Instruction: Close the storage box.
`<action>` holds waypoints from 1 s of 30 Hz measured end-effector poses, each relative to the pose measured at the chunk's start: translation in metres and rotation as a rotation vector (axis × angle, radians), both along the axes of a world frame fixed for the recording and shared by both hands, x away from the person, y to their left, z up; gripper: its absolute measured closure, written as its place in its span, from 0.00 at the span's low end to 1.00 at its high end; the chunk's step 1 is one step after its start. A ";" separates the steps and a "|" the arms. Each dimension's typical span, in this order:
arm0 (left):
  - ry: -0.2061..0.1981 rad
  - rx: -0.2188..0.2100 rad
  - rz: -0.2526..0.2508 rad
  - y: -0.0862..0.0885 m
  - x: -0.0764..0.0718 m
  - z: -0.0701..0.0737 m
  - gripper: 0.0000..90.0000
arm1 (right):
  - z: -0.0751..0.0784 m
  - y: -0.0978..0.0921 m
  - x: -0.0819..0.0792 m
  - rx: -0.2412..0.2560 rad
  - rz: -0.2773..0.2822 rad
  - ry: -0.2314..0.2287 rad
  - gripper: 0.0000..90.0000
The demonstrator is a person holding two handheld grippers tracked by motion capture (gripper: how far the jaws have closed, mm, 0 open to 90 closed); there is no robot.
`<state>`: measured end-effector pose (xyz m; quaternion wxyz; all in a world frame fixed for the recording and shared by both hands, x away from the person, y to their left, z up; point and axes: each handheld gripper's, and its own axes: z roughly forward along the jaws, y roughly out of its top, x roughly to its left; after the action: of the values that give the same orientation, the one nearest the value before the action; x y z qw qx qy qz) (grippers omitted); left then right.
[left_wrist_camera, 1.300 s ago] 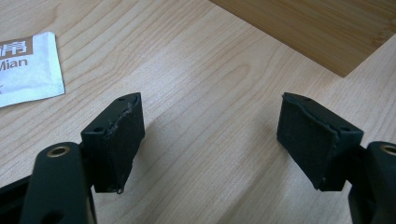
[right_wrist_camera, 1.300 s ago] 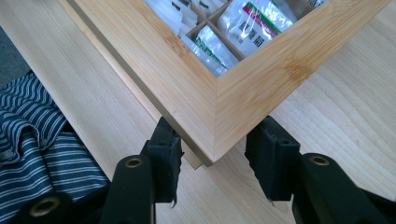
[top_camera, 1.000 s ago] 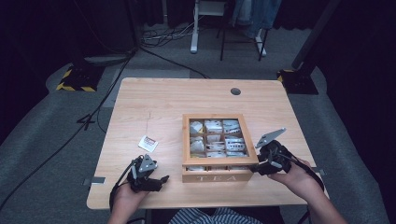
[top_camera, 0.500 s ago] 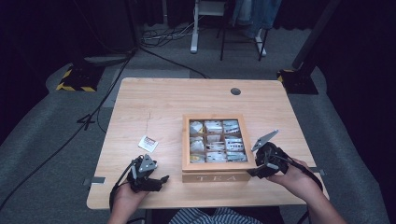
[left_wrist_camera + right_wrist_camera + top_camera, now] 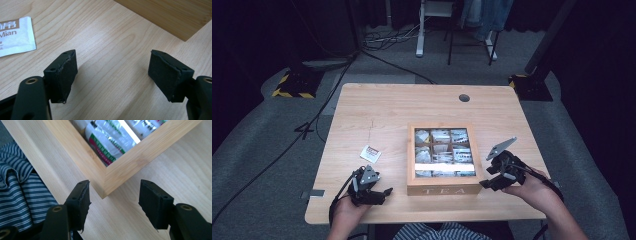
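Since a second ago, the right gripper (image 5: 486, 184) has slid down and in, toward the near right corner of the tea box (image 5: 444, 189). Back then it sat beside the box's right side, and the front of the box looked pulled out a bit, like a drawer. Now the front sits flat and the lid looks shut, with the word TEA showing on it.

Biggest is the table (image 5: 412, 107), a pale wood top across the middle of the high view. Next is the tea box, in the lower middle of that view, just right of center. Through its clear lid you can see tea packets in little squares.

At the lower right, the right gripper points at the box. In the right gripper view its jaws stand wide apart, with the box corner (image 5: 103, 195) poking in between them, not yet pinched.

At the lower left, the left gripper (image 5: 383, 192) rests low on the table, near the box but apart from it. Its jaws are spread wide too, holding nothing.

Smallest is a loose tea packet (image 5: 370, 153), lying flat on the table, left of the box.

I think the right gripper is about to grab or push the box corner.
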<state>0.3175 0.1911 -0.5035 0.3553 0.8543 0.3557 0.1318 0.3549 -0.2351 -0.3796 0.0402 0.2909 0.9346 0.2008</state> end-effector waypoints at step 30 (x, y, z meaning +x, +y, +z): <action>-0.004 0.003 0.017 0.004 0.001 0.000 0.27 | 0.005 -0.085 0.040 0.343 -0.293 -0.391 0.49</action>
<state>0.3184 0.1950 -0.5035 0.3537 0.8515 0.3620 0.1367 0.3945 -0.3196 -0.3741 0.1985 0.3811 0.8096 0.3999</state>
